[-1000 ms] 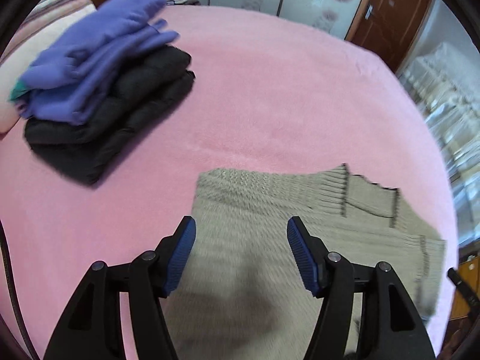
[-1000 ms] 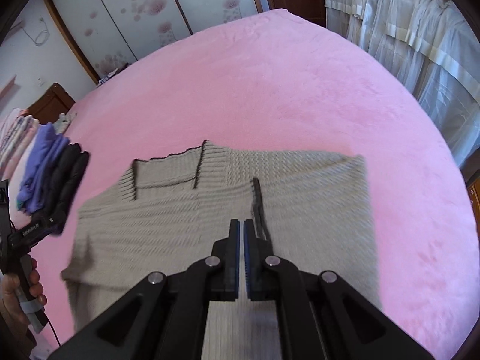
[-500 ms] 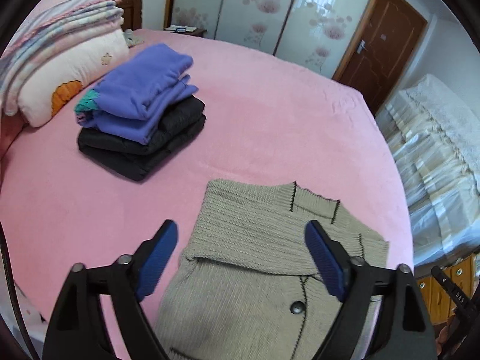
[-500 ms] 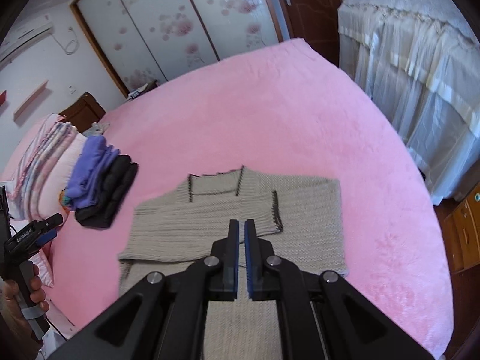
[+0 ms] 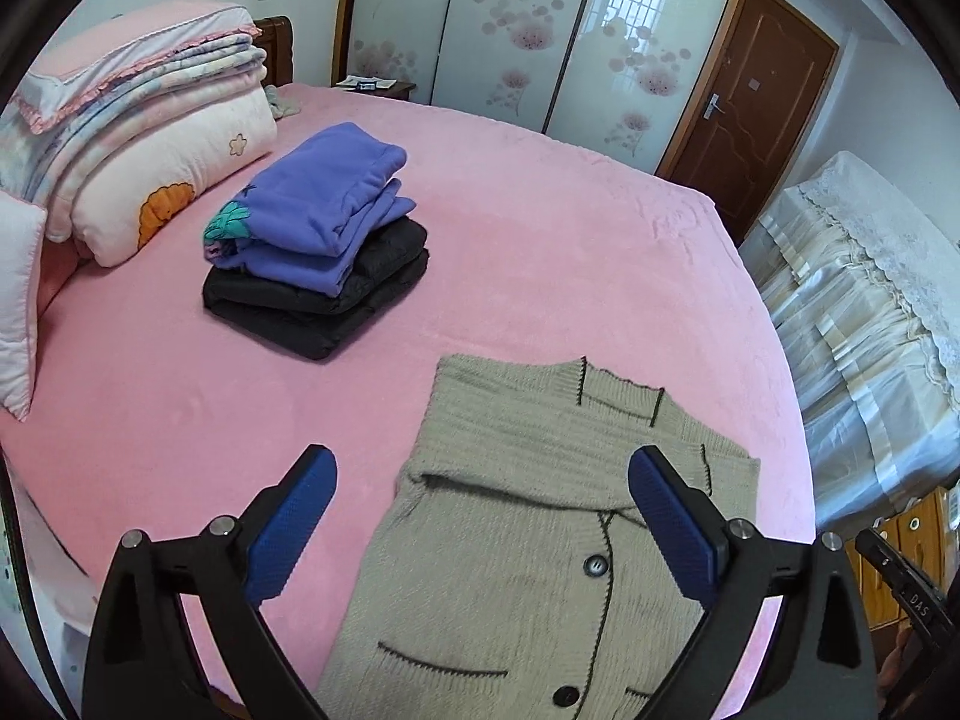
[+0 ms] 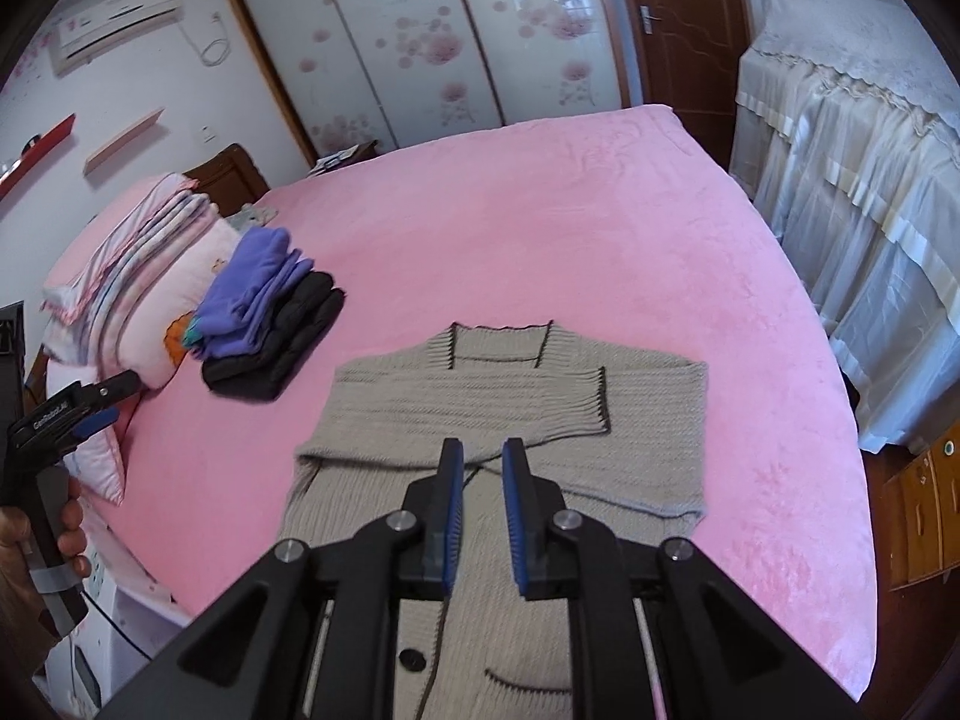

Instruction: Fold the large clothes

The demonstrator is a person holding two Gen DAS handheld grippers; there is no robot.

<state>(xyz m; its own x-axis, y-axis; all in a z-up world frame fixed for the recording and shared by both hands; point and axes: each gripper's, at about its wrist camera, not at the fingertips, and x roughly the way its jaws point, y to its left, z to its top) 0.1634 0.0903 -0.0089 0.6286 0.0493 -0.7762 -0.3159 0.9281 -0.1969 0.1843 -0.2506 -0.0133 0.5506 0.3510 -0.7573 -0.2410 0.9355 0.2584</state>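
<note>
Beige knit cardigan [image 5: 528,540] lies flat below both empty, opening grippers, left [image 5: 480,516] wide, right [image 6: 483,516] narrow.

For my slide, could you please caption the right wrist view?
Right gripper, jaws opening and empty, above a grey cardigan on a pink bed.

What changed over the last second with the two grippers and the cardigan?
Both grippers have lifted up and away from the cardigan. The left gripper went from half open to wide; its jaws are opening, nothing between them. The right gripper, shut a second ago, is opening, also empty. The cardigan stays flat, sleeves folded across; the folded pile is unmoved.
</note>
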